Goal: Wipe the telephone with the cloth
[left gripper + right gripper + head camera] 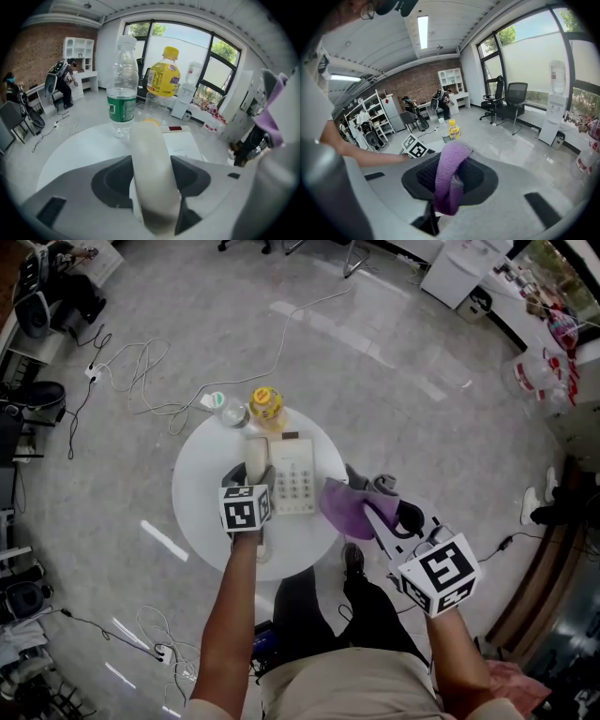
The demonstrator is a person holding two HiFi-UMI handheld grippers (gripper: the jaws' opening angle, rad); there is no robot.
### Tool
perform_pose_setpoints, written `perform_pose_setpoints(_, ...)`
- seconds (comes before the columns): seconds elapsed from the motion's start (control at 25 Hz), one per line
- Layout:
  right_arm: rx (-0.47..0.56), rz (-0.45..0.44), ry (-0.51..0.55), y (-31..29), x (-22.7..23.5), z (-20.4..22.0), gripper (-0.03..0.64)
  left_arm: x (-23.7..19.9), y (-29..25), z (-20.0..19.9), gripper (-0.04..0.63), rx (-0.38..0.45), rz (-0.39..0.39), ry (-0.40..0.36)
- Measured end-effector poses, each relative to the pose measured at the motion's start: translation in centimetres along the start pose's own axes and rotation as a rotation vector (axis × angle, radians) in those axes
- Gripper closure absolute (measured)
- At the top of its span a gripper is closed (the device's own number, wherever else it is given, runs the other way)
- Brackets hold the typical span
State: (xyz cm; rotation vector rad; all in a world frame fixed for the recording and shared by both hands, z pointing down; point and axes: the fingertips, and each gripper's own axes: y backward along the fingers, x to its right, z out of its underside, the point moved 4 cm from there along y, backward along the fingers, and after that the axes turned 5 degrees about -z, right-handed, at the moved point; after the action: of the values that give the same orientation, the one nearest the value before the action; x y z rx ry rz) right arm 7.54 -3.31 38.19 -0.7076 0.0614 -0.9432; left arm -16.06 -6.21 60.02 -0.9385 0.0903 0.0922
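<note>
A round, smooth white table (202, 521) fills the middle of the head view, on a glossy grey floor (394, 362) strewn with thin white cables (141, 371). At its centre lies the telephone (298, 486), a flat rectangular cream plastic body with a grid of small keys. Its handset (152, 173), a long rounded cream bar, runs down the telephone's left side.

The left gripper (251, 476) sits over the handset's middle. Its grey fingers stand wide, and the handset fills the gap, with both inner faces against its sides.

The right gripper (368, 505) hangs at the table's right edge. Its fingers, with dark mesh-textured pads, are clamped on the cloth (450, 178), a soft, fuzzy purple fold that drapes over and below them. In the head view the cloth bunches just beside the telephone's right edge; contact cannot be judged.

Two bottles stand directly above the telephone in the head view, close together at the table's upper rim. One is a clear ribbed water bottle (122, 89) with a green label and white cap. The other is a yellow bottle (163, 77) with a yellow cap.

In the right gripper view, dark office chairs (513, 101) stand by tall windows, against a brick wall (422, 77).
</note>
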Motion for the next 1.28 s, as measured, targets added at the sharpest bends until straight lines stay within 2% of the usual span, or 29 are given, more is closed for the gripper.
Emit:
perform_pose_setpoints(0.2, -0.003, -0.004, 0.002, 0.0, 0.0, 0.3, 0.546, -0.8, 1.3, 0.7, 0.364, 0.046, 0.108, 0.164)
perform_pose_setpoints(0.36, -0.012, -0.014, 0.004, -0.1, 0.1, 0.3, 0.546, -1.9, 2.3, 1.0, 0.364, 0.122, 0.238, 0.39)
perform_pose_setpoints(0.48, -0.015, -0.024, 0.005, -0.3, 0.0, 0.1, 0.546, -2.8, 3.7, 0.5, 0.365, 0.198, 0.324, 0.506)
perform_pose_setpoints(0.56, -0.018, -0.031, 0.006, -0.6, -0.3, 0.2, 0.546, -3.3, 4.7, 0.5, 0.365, 0.252, 0.404, 0.572)
perform_pose_setpoints(0.76, -0.024, -0.054, 0.013, -1.9, -1.6, -0.6, 0.546, -3.4, 8.7, -0.4, 0.366, 0.34, 0.669, 0.76)
perform_pose_setpoints(1.0, -0.011, -0.138, 0.029, -3.7, -4.8, -1.7, 0.546, -3.4, 12.5, -1.2, 0.371, 0.429, 0.88, 0.907)
perform_pose_setpoints(1.28, 0.037, -0.324, -0.055, -7.6, -9.9, -2.2, 0.545, -0.8, 15.8, -0.9, 0.374, 0.431, 1.15, 0.931)
